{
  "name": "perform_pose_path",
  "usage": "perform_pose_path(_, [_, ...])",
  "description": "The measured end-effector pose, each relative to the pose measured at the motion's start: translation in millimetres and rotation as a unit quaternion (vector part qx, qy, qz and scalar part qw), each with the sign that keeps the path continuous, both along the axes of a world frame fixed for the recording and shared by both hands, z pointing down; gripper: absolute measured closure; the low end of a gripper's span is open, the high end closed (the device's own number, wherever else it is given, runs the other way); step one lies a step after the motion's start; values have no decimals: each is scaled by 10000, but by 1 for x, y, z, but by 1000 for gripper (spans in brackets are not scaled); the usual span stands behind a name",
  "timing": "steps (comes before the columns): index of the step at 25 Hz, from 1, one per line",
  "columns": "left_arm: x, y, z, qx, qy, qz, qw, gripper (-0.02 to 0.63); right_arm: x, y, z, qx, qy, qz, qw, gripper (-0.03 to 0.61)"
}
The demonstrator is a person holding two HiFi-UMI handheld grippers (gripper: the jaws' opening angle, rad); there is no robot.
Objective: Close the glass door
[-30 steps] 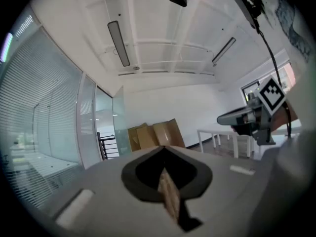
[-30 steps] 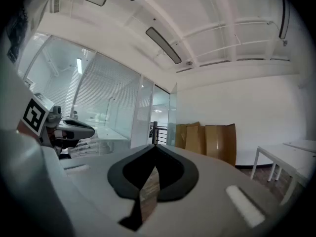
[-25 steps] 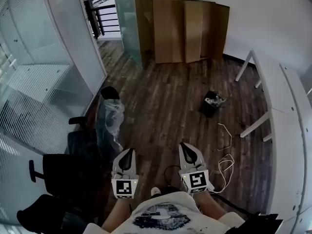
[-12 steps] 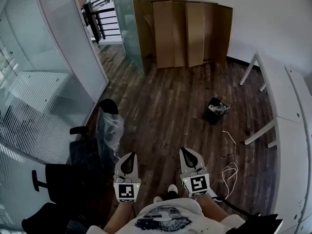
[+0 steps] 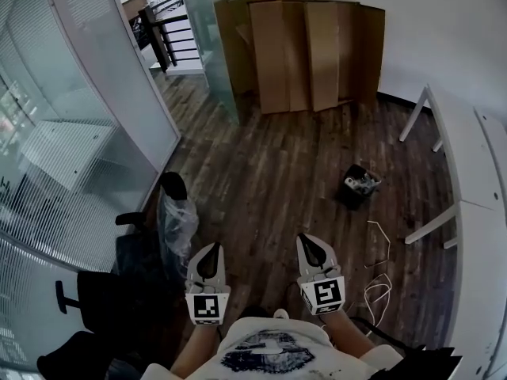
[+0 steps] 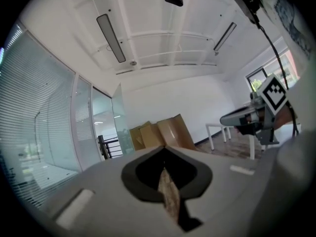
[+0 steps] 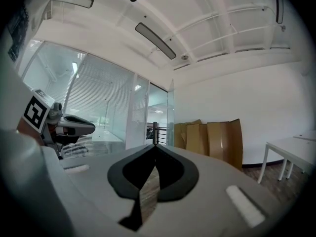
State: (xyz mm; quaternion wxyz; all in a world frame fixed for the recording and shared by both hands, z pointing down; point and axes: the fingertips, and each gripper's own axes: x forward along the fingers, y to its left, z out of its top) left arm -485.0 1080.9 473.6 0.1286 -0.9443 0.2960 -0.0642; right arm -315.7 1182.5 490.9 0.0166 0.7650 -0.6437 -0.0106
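Observation:
The glass door [image 5: 207, 42] stands ajar at the far end of the room, beside the leaning cardboard, with a black railing [image 5: 168, 32] behind it. It also shows as a tall pane [image 6: 117, 120] in the left gripper view and edge-on [image 7: 170, 115] in the right gripper view. My left gripper [image 5: 207, 260] and right gripper [image 5: 313, 250] are held side by side in front of my body, pointing level toward the door and far from it. Both are shut with nothing between the tips [image 6: 164, 147] [image 7: 154, 146].
A frosted glass wall [image 5: 87, 133] runs along the left. Cardboard sheets [image 5: 317, 50] lean on the far wall. A black bin [image 5: 359, 187] and loose cable [image 5: 379, 279] lie on the wood floor. White desks [image 5: 467, 157] stand on the right, and dark office chairs [image 5: 119, 291] and a plastic-wrapped one [image 5: 176, 216] on the left.
The whole view has advanced toward the door: cardboard, bin and chairs have slid lower in the head view. Both grippers keep their places in front of the body, still shut.

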Motion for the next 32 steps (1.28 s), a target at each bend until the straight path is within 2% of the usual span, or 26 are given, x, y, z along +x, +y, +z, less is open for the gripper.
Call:
perform_pose_path(8, [25,-35,4,105,4,-63,9999,614,36,-33,2,55,-62,35,10000,571])
perform_pose_path(13, [55,-76,5,-20,-16,64,10000,614,62,-74,16,-55,-63,99,9999,571])
perform_pose_path(19, [97,-175,31,-43,-60,111,9999,614,104,-161,31,-245,-102,198,9995,571])
perform_pose_path(22, [127,-227,27,-73,-123,241,9996,614,127,-213,33,-310,-160,240,9991,571])
perform_pose_path(25, [147,-286,31,-124,-143,186,9996,614,147,-273,33,-318,-156,197,9992,571])
perform_pose_path(29, [169,-350,35,-192,-237,114,9995,614,164,-340,25,-281,-160,93,9994,571])
perform_pose_path(32, [181,-385,38,-221,-152,120,9996,614,174,-376,24,-310,-161,71,9994,571])
